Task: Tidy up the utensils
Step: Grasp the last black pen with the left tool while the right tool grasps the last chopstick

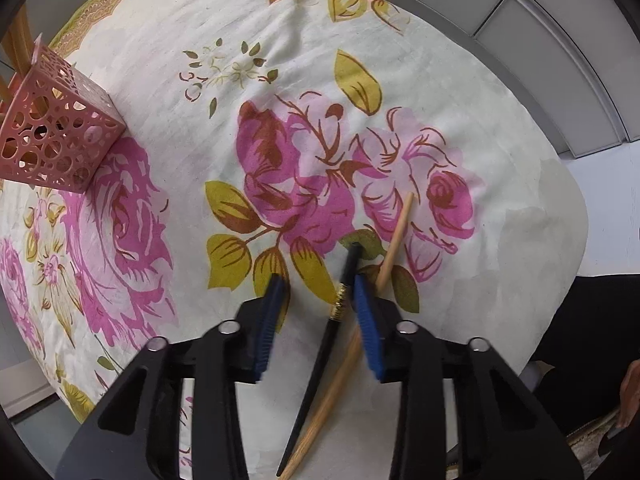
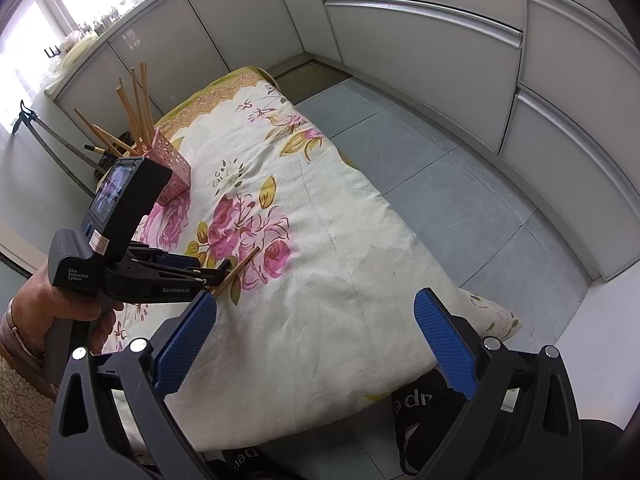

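Observation:
A black chopstick with a gold band (image 1: 320,356) and a wooden chopstick (image 1: 394,240) lie crossed on the floral cloth. My left gripper (image 1: 320,284) is open, low over them, its jaws on either side of the black one. It also shows in the right wrist view (image 2: 216,270) beside the wooden chopstick (image 2: 240,268). A pink perforated holder (image 1: 52,136) stands at the far left, holding several wooden chopsticks (image 2: 136,108). My right gripper (image 2: 316,308) is open and empty, above the table's near edge.
The floral cloth (image 2: 320,208) covers a small table with grey tiled floor (image 2: 440,184) to its right. Grey cabinets (image 2: 440,40) line the walls. A dark bag (image 2: 416,404) lies under the near edge. Long-handled tools (image 2: 52,140) lean at the left.

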The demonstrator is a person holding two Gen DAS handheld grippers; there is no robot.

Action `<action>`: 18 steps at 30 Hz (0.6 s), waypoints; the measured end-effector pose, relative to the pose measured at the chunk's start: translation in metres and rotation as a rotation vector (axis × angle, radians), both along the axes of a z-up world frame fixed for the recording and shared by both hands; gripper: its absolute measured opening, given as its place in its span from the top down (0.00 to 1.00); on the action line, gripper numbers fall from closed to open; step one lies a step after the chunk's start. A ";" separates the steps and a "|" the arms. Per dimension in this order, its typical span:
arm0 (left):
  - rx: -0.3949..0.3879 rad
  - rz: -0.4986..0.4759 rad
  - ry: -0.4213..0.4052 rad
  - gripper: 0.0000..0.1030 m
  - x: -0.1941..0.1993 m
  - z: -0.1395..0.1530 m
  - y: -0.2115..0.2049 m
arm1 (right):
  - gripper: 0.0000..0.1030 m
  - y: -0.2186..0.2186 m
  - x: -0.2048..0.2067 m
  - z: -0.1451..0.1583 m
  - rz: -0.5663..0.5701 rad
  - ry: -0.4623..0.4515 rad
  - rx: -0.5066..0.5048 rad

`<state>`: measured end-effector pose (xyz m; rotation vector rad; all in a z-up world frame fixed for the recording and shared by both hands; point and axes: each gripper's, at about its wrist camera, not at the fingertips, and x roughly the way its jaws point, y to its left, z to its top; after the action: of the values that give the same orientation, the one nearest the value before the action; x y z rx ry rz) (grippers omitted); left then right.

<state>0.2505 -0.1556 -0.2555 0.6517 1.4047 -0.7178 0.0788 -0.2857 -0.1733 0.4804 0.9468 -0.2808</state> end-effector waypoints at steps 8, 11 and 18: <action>-0.106 0.119 -0.038 0.94 -0.003 0.006 0.034 | 0.06 0.003 0.015 -0.010 0.000 0.053 0.048; -0.196 0.185 -0.062 0.94 -0.006 0.021 0.057 | 0.06 0.006 0.031 -0.013 0.012 0.076 0.083; -0.370 0.284 -0.181 0.94 -0.028 0.079 0.114 | 0.07 0.030 0.079 -0.027 0.048 0.158 0.112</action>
<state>0.2224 -0.0421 -0.1763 0.2141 1.1291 -0.6509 0.1579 -0.2555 -0.2005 0.5431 1.1308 -0.2258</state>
